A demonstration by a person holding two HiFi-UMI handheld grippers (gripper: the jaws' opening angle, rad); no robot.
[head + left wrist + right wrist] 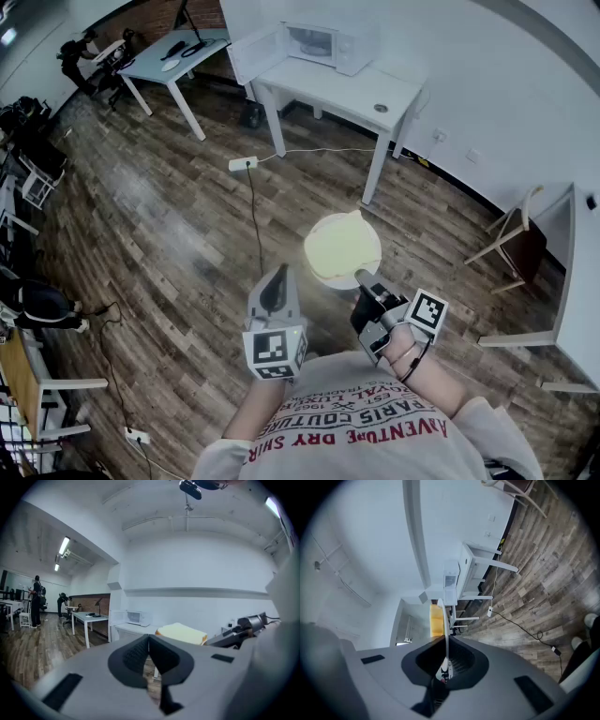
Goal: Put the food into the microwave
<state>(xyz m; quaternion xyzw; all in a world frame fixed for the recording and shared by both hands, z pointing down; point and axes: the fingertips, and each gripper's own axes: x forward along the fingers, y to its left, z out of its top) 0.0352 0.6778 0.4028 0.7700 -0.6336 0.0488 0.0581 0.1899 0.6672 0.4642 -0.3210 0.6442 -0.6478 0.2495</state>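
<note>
Plate of food held in the air, well short of the microwave

The right gripper (361, 278) had its fingers closed on the rim of a round white plate (330, 273). A pale yellow slab of food (339, 246) lay on the plate, which was held above the wooden plank floor (169, 225). In the right gripper view the plate ran edge-on between the two jaws. The left gripper (275, 281) was just beside it, apart from the plate, its jaws pressed together on nothing. The white microwave (319, 44) stood well apart, at the far edge of the tabletop of a white rectangular table (366, 94) by the wall, with its door (255, 52) swung open to the left.
</note>
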